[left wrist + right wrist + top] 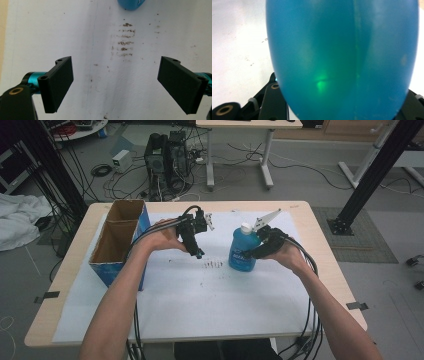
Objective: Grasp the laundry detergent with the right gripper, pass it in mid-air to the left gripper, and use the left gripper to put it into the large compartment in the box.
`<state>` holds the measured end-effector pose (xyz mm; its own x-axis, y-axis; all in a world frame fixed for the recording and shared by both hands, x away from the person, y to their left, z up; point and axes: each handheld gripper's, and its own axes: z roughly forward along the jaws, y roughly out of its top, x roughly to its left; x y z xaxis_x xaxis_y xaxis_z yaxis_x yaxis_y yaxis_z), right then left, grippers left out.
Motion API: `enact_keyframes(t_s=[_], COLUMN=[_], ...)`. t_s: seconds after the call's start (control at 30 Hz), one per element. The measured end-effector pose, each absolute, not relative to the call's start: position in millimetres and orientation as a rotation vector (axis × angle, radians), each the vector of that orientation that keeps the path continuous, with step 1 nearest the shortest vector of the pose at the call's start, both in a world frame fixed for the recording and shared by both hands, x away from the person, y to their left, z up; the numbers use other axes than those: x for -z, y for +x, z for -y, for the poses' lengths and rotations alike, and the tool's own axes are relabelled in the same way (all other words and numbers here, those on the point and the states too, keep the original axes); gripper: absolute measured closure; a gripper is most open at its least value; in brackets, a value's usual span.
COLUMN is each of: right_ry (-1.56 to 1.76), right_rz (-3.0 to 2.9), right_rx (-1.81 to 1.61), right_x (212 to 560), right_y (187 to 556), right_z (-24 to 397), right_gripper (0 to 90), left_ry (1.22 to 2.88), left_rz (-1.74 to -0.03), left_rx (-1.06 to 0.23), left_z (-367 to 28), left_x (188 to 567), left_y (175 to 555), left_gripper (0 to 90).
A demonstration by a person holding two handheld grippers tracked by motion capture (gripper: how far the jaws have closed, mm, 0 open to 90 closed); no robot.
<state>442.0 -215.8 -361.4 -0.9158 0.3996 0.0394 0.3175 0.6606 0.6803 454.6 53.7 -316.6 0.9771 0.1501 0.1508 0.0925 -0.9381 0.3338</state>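
While I watch from the high view, I read the scene like this:

Bottle: the blue translucent plastic bottle with a white cap point(243, 249) stands upright on the counter, right of centre, on the white paper sheet point(200, 295).

Right gripper: my right gripper point(256, 251) comes in from the bottle's right side and is clamped on its body; in the right gripper view the blue wall point(342, 57) sits tight between the 2 black jaws, whose bases show at the bottom corners.

Left gripper: my left gripper point(198, 252) hangs above the paper, left of the bottle and apart from it, pointing down. In the left gripper view its 2 jaws stand spread wide with bare paper between them.

Marks: a small patch of brown smudged lines point(124, 38) lies on the paper between the left gripper and the bottle, whose base point(130, 4) shows at the top edge of the left gripper view.

Box: an open brown cardboard box with blue outer sides point(120, 242) sits at the counter's left edge, well apart from the bottle.

Counter: light wooden top point(320, 245), mostly covered by the paper.
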Motion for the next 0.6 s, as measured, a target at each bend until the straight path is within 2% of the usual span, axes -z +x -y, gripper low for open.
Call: enact_keyframes(t_s=[0.17, 0.37, 0.6], right_ry=[0.624, 0.497, 0.343], right_rz=[-2.768, -2.809, -2.836], right_rx=[-1.084, -1.111, -1.155], right_x=[357.7, 341.1, 317.6], right_y=[436.6, 423.1, 402.8], right_z=[214.7, 209.0, 194.3], right_gripper=[46.5, 46.4, 46.4], left_ry=[2.763, 2.715, 2.684], left_rz=[-0.170, -0.170, -0.121], left_rx=[-0.258, -0.260, -0.199], left_z=[-56.9, -60.0, -47.8], left_x=[305.1, 281.9, 248.1], left_y=[449.3, 439.0, 413.0], left_gripper=[13.3, 13.3, 13.4])
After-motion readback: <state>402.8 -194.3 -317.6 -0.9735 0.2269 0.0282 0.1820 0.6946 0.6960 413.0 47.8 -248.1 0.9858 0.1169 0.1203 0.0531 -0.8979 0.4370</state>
